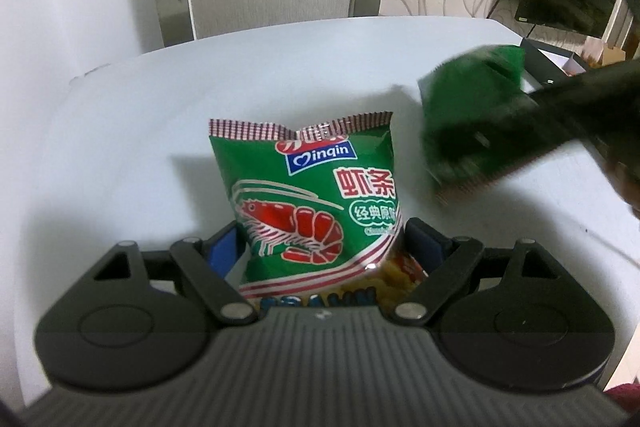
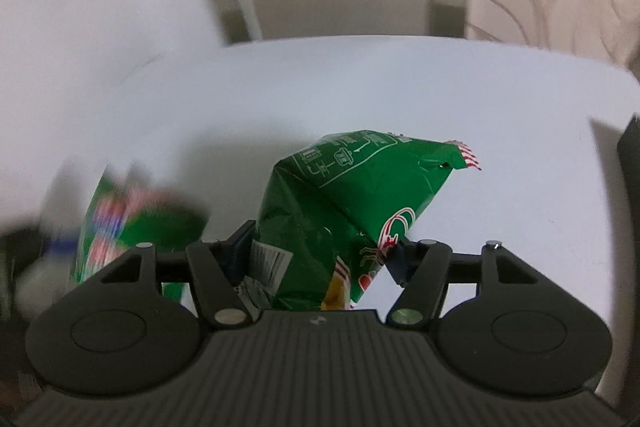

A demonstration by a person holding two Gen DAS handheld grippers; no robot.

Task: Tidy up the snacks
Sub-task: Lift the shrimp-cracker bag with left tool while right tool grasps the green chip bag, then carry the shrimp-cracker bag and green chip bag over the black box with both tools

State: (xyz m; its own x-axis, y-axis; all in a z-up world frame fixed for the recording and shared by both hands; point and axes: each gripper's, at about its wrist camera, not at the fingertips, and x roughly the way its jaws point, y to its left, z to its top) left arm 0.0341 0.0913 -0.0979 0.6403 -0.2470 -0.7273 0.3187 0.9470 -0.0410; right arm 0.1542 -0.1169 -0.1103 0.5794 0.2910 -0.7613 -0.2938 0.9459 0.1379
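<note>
Scene: a white table (image 1: pixel 120 131) set against a pale wall, with two green shrimp-snack bags in play.
Left tongs (image 1: pixel 320 239): jaws spread wide around the lower part of the first bag (image 1: pixel 312 195), which stands upright with its prawn picture showing; the blue pads (image 1: pixel 222 247) sit at the bag's sides, so it looks held between them.
Right tongs (image 2: pixel 324 251): jaws partly closed on the second bag (image 2: pixel 340 211), which is creased and tilted, its printed back and torn-looking top corner pointing up and right.
Where the bags are: both low over the table's near half, the second to the right of the first and apart from it; the left camera shows it as a blur.
Step in hand: each bag appears gripped, ready for sorting.
Next move: bring the two bags together at one spot and set them down neatly; the crumpled grip on the right may let that bag twist or slip.
</note>
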